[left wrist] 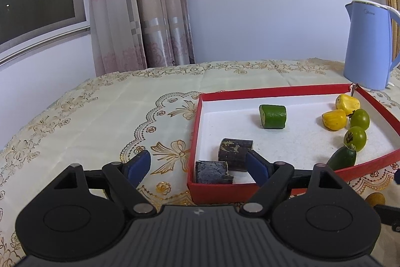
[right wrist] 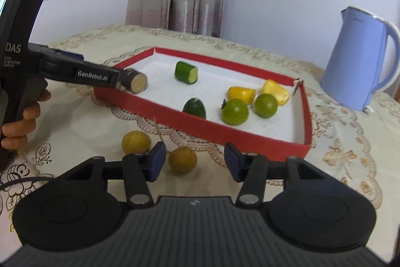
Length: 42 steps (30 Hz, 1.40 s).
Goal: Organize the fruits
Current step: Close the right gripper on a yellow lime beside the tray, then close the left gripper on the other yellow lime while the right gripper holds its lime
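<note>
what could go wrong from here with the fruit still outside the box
The two yellow-brown fruits are round and lie on the tablecloth in front of the open right gripper; a nudge from a finger could roll one away. The red box has a low wall, so carrying a fruit in low might catch its edge.

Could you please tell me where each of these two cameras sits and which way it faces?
Left wrist: sits behind the open left gripper at the red tray's left corner, facing the dark cylinders and the curtain; only its fingers show.
Right wrist: sits behind the open right gripper before the tray's near wall, above two yellow-brown fruits; the left gripper and the person's hand show.
Shared: tray, green cylinder, yellow pieces, green fruits, blue kettle.
</note>
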{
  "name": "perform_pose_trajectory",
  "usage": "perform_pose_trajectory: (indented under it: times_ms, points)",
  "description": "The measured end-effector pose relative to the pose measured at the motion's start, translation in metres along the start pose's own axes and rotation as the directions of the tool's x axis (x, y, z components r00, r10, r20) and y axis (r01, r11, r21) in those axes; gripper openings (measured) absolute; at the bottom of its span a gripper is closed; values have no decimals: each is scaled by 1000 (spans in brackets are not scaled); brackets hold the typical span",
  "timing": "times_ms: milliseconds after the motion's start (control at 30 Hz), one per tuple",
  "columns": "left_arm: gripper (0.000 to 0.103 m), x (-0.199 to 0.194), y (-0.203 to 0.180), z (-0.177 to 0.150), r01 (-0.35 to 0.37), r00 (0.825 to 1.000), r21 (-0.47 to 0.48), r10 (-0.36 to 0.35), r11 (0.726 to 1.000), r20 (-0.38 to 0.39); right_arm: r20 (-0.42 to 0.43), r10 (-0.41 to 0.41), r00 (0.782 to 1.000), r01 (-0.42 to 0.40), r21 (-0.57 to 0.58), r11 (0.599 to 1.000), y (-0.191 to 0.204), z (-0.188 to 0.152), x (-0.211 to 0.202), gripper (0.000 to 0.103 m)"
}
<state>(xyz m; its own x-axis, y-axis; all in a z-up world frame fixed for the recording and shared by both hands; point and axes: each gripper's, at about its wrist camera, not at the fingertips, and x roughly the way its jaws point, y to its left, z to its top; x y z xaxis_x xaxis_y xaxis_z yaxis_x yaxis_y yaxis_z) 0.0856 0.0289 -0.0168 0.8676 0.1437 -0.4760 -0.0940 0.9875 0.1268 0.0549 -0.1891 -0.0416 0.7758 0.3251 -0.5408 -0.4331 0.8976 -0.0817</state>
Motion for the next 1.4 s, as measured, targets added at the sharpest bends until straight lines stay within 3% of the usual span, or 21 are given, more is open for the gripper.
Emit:
perform_pose_trajectory:
  times_ms: [167,267,333,467,600,767,967,1133,1400]
  points:
    - [83,0,-1,0,0,1000,3,0,1000,2,-38,38,999,-39,-20,999,0,0,9,42]
    - [83,-1,0,0,-7,1000,2,7,1000,8,-67,71,995,-71,-8,997,-2,0,19,27]
    - [83,-1,0,0,-4,1000,2,4,1000,11,-64,69,996,-70,-13,997,-1,0,20,26]
    - [83,-2,0,0,6,1000,4,-6,1000,14,-30,25,999,-25,-11,1000,0,-2,11,26]
    - [83,-6,0,1,43,999,1,-43,999,29,39,-48,998,45,77,996,-10,-8,-7,26]
    - [83,-22,-1,0,171,985,-2,-171,985,17,77,-100,992,87,154,984,-18,-17,-15,26]
    - [83,-49,-22,-19,268,963,121,-270,956,-4,87,-86,992,70,176,982,-23,-18,-13,26]
    - [83,-51,-47,-29,249,967,231,-255,941,-4,96,-75,992,57,183,982,-23,-19,-15,26]
    - [83,-40,-65,-28,304,953,239,-293,922,-81,97,-62,993,41,206,978,-27,-20,-16,26]
